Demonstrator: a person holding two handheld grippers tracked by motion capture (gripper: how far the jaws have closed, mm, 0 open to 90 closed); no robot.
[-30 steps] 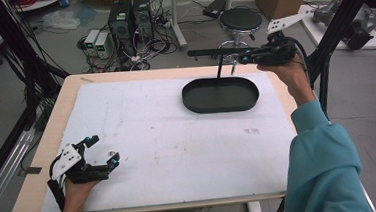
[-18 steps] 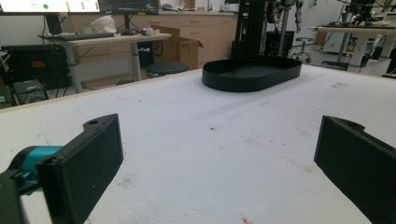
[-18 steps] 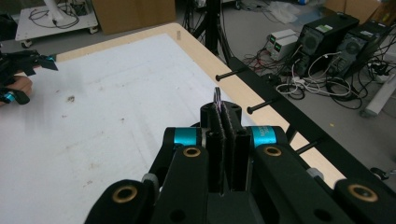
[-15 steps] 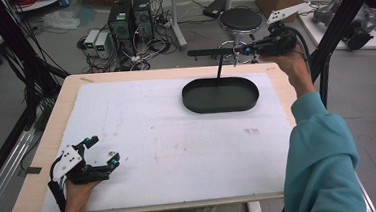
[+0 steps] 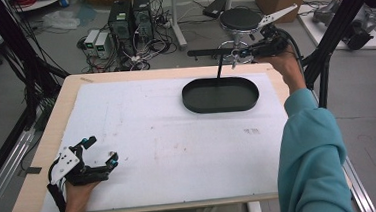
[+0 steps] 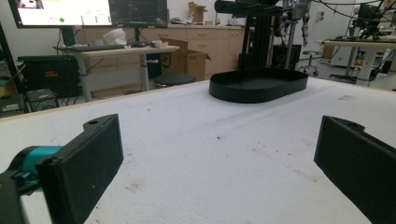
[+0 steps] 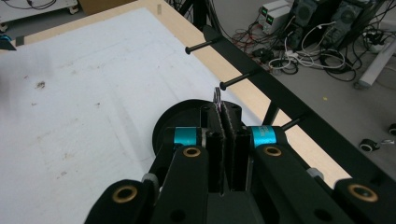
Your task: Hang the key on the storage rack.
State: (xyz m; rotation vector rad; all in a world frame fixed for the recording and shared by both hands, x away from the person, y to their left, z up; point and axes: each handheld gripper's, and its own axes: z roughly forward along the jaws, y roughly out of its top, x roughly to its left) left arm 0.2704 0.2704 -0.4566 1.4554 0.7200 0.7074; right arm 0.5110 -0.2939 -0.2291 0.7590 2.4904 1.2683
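Right gripper [image 7: 223,108] jaws clamped on thin dark item [image 7: 217,96], too small to identify, above black tray [image 5: 220,94]. Left gripper [image 5: 99,157] jaws spread, empty, tray far ahead. No legible writing.

Oval tray [image 5: 220,94] on the table's [image 5: 138,74] far right, stand [image 5: 219,63] behind it.

The right tool [image 7: 226,116] is black with teal bands and brass-coloured rivets, and pinches a thin, dark, purplish strip [image 7: 217,97]. The left tool [image 5: 96,155] is black with a white plate and teal accents. The oval tray [image 5: 220,94] and rack [image 5: 212,51] are black. The tabletop [image 5: 178,136] is white, faintly stained, with a pale wood edge. The sleeve [image 5: 307,153] is teal.
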